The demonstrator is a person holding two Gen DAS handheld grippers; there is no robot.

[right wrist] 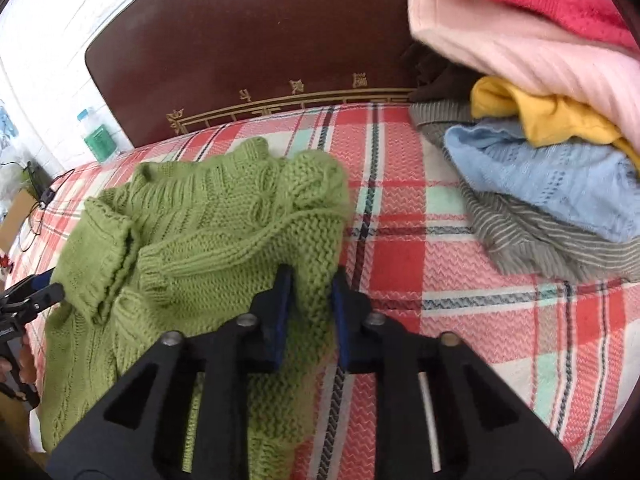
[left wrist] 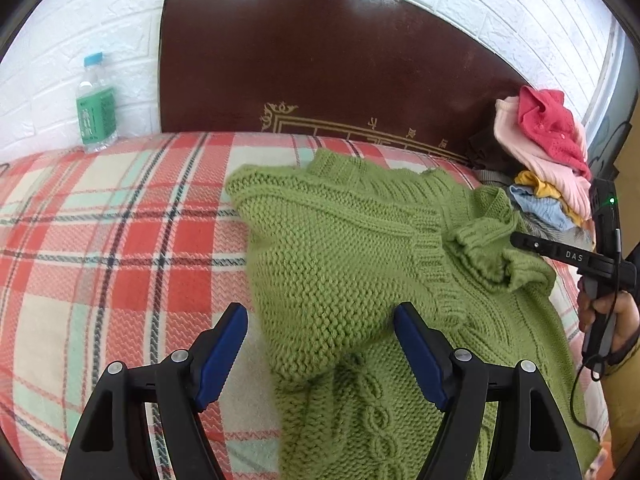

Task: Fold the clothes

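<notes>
A green cable-knit sweater [left wrist: 340,248] lies partly folded on the plaid bedspread [left wrist: 120,240], one sleeve bunched across its body. My left gripper [left wrist: 320,312] stands open over the sweater's left edge, and the knit lies under the gap between its blue pads [left wrist: 222,352]. In the right wrist view my right gripper [right wrist: 312,280] is shut on a thick fold of the green sweater [right wrist: 208,224], slightly lifted. Its black body [left wrist: 568,256] shows at the right of the left wrist view, with a hand around the handle. The left gripper's tip [right wrist: 36,296] shows at the left edge.
A pile of pink, red, yellow, blue and grey striped clothes [right wrist: 552,128] sits at the bed's right, against the dark brown headboard [left wrist: 320,60]. A water bottle [left wrist: 95,104] stands at the far left by the white brick wall. Cables [right wrist: 40,208] lie at the bed's left side.
</notes>
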